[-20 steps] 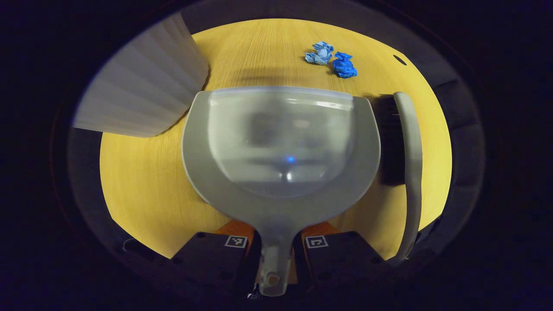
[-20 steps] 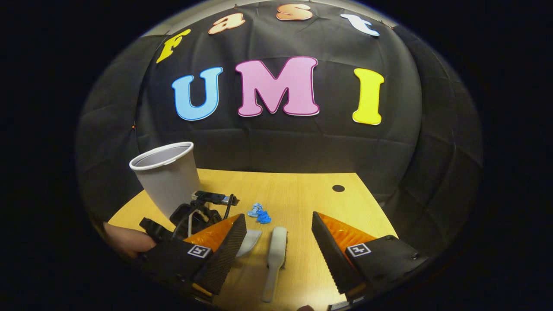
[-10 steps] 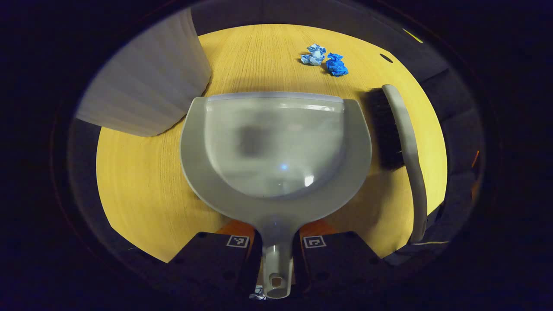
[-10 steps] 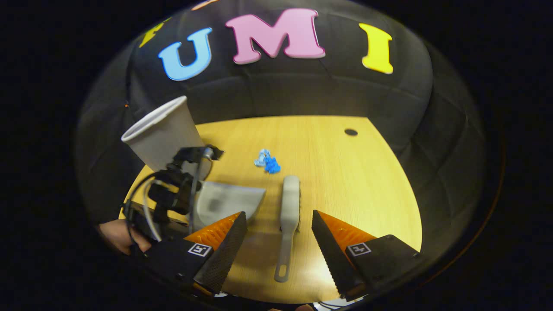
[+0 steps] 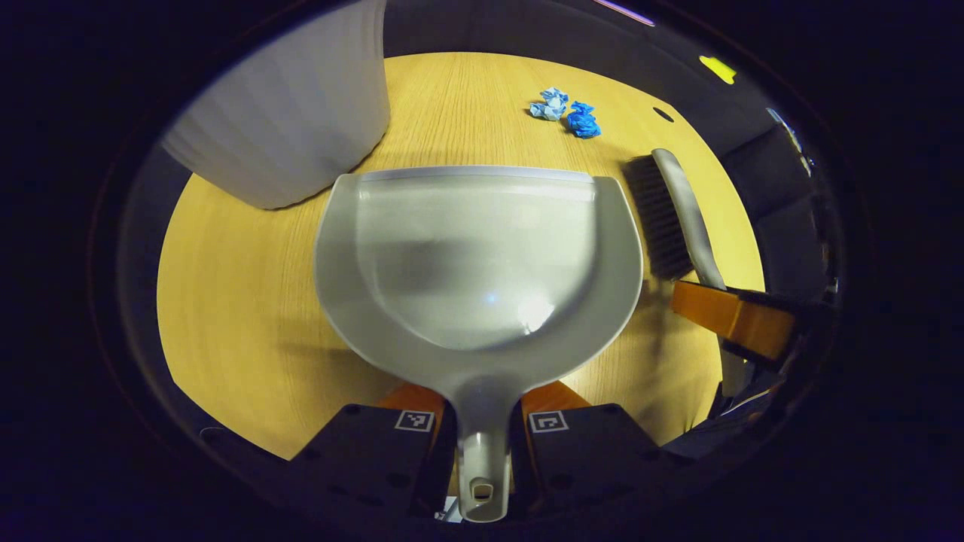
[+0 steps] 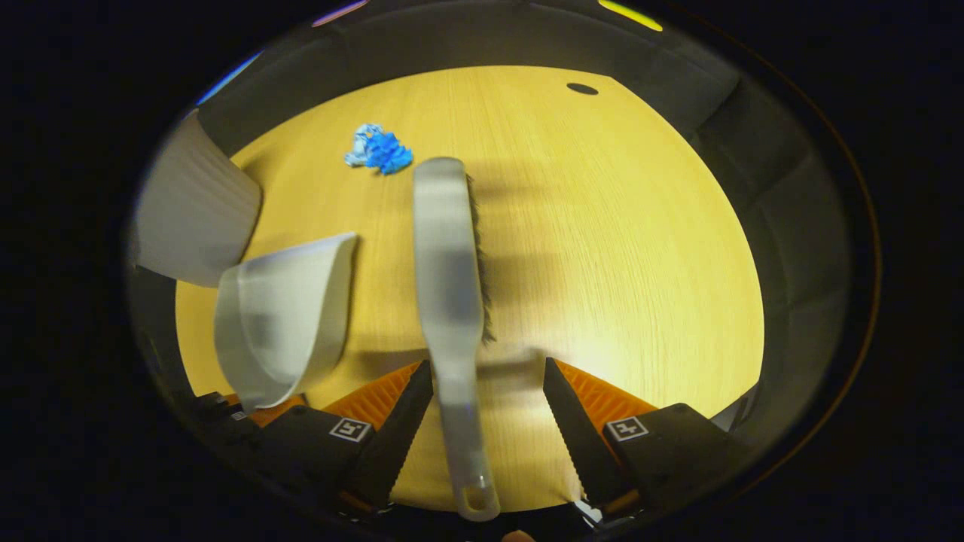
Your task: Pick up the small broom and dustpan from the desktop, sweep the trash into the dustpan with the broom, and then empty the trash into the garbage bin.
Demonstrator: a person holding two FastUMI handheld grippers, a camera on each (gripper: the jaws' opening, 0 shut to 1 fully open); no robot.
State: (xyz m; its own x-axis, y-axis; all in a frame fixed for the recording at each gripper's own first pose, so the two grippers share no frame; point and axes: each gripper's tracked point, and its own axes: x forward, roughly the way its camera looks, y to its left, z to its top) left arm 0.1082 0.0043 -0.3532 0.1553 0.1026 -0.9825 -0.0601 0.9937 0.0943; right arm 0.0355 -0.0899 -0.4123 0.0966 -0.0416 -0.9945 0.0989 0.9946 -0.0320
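- Now, in the left gripper view, the left gripper [image 5: 482, 421] is clamped on the handle of the dustpan [image 5: 482, 256], one finger pressing each side.
- Dustpan mouth points away from the camera; whether its front lip touches the desk [image 5: 241, 301] or floats just above it can't be told.
- Bin [image 5: 286, 120] stands just beyond the pan's left corner, pale and ribbed, near the pan but apart from it.
- Trash [image 5: 566, 114], two crumpled blue wads touching each other, lies farther out on the desk, well past the pan's lip.
- Broom [image 5: 681, 214] lies to the pan's right, bristles turned toward the pan.
- One finger of the right gripper crosses the broom's handle at the right edge of that view.
- In the right gripper view, the right gripper [image 6: 488, 399] has its fingers spread apart, with the broom's [image 6: 448, 278] handle between them.
- Left finger looks to be against the handle or just beside it; the right one stands clear, so the broom isn't clamped.
- Broom lies lengthwise away from the camera, head toward the trash [image 6: 379, 149].
- Dustpan [image 6: 282, 316] shows at the left there, with the bin [image 6: 192, 214] behind it.
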